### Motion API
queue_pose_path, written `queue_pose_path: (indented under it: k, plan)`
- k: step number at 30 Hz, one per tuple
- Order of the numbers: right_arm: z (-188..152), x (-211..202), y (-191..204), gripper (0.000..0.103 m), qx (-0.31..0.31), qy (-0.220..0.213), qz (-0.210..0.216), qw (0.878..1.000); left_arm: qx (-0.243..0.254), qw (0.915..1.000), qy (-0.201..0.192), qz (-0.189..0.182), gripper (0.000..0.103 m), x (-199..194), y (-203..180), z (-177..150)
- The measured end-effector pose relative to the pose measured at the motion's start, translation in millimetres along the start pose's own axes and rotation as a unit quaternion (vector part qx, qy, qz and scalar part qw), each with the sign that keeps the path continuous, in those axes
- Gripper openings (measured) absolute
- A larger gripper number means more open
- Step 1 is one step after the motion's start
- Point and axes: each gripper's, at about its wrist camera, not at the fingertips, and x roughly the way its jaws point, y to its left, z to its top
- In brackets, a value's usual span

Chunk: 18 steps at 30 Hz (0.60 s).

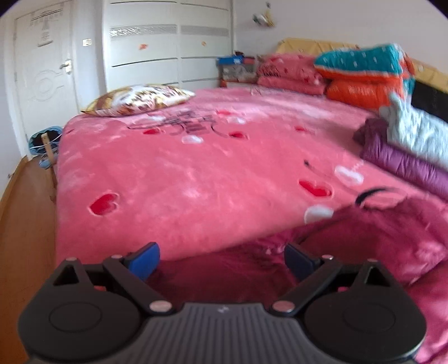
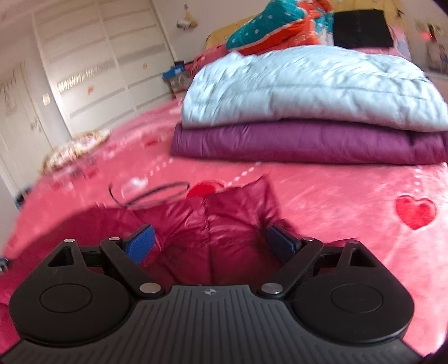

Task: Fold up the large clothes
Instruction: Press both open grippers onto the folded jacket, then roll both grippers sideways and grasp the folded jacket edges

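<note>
My left gripper [image 1: 222,259] is held low over the near edge of the bed, its blue pads [image 1: 144,259] spread wide apart with nothing between them. Directly under and ahead of it lies the dark red padded jacket [image 1: 364,240], spreading off to my right across the pink blanket [image 1: 196,168].

My right gripper [image 2: 210,243] hovers over the same dark red padded jacket [image 2: 224,221], tilted slightly downward, fingers [image 2: 140,243] likewise parted and gripping nothing. The shiny fabric sits between and just beyond the pads; I can't tell whether they touch it. A seam runs up the middle away from me, and one corner of the garment points toward the far side of the bed. A thin black cord [image 2: 156,193] loops on the blanket just past the jacket's edge.

Farther on, a purple folded coat [image 2: 308,142] lies on the blanket with a pale blue-grey quilted one [image 2: 308,84] stacked on top. Beyond those sit teal and orange bedding [image 2: 274,25], and to the left a patterned pillow [image 1: 140,99] and white wardrobe doors [image 1: 168,42].
</note>
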Motion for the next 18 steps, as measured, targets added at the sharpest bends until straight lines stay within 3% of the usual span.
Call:
queue_pose_path:
  k: [3, 10, 18]
  plan:
    - [8, -22, -20, 0.103, 0.027, -0.004, 0.009, 1.000, -0.015, 0.9998, -0.006, 0.009, 0.099, -17, -1, 4]
    - [-1, -45, -59, 0.103, 0.071, 0.036, -0.030, 0.996, -0.015, 0.9998, 0.008, 0.008, 0.101, -50, 6, 5]
    - [-21, -78, -62, 0.103, 0.066, 0.059, -0.051, 0.995, -0.036, 0.9985, 0.036, -0.018, 0.102, -91, 36, -7]
